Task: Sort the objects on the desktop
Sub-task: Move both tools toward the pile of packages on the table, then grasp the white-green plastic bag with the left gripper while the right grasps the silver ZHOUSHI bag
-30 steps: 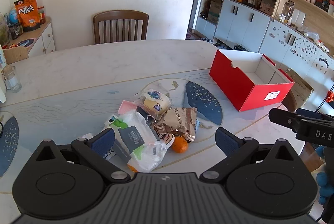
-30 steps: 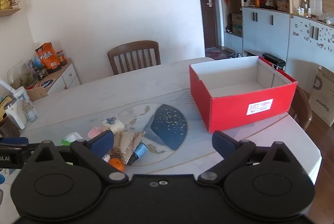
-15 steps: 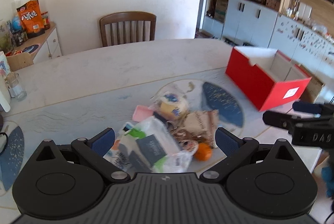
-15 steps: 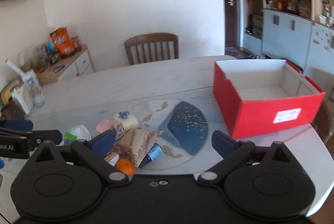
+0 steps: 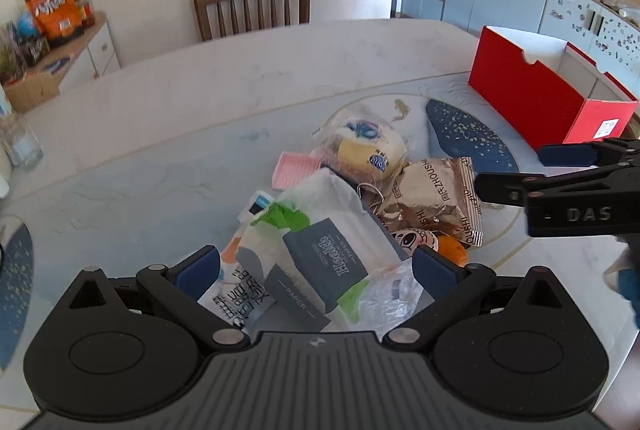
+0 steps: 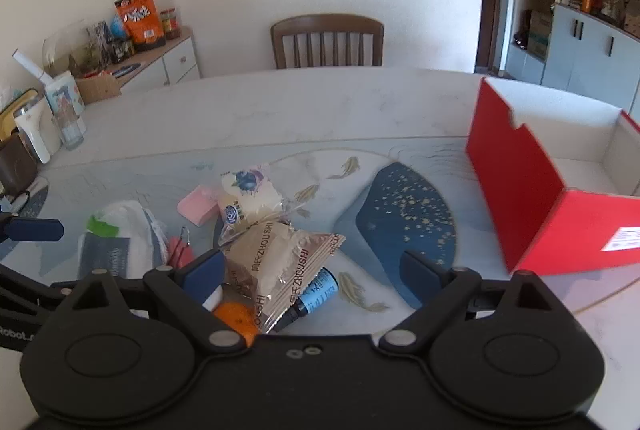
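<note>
Left wrist view: the left gripper has dropped closer to the heap, jaws wide and empty, now framing the tissue pack.

Right wrist view: the right gripper has swung in over the gold snack bag, jaws closing slightly, gripping nothing. Sorting into the red box looks about to begin.

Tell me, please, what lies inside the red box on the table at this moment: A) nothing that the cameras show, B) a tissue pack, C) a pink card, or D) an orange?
A: the right wrist view looks into the red box and shows only its bare white walls and floor, while the orange, tissue pack and pink card lie in the pile on the table.
</note>
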Tool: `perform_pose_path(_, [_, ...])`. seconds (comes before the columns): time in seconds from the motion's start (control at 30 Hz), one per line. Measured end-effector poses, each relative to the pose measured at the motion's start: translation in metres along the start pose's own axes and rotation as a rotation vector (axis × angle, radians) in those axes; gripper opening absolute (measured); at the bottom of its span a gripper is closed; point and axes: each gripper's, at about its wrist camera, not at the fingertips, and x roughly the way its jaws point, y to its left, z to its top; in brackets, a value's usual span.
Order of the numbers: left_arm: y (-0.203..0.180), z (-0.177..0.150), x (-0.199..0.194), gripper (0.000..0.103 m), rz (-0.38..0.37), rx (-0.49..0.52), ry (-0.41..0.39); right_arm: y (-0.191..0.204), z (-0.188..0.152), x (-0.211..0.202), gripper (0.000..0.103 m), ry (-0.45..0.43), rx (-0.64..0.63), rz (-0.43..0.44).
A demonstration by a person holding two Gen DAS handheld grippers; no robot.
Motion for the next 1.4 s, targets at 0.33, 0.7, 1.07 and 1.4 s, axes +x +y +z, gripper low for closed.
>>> perform_pose_path(0.33, [0.010,0.006,0.012,0.102,-0.028,-0.113,0.083,0.000,0.005,0.043,0.094,0.053,-0.067,0.057])
perform_pose_path(0.7, [0.005,0.009,0.018,0.102,0.009,-0.157,0.123,0.010,0.015,0.066,0.098,0.131,-0.289,0.198])
perform_pose_path(1.07, [0.006,0.009,0.034,0.102,0.038,-0.223,0.170,0.010,0.020,0.100,0.095,0.252,-0.407,0.285])
perform_pose_path(1.4, [0.008,0.010,0.036,0.077,0.025,-0.268,0.182,0.000,0.025,0.107,0.081,0.278,-0.371,0.335])
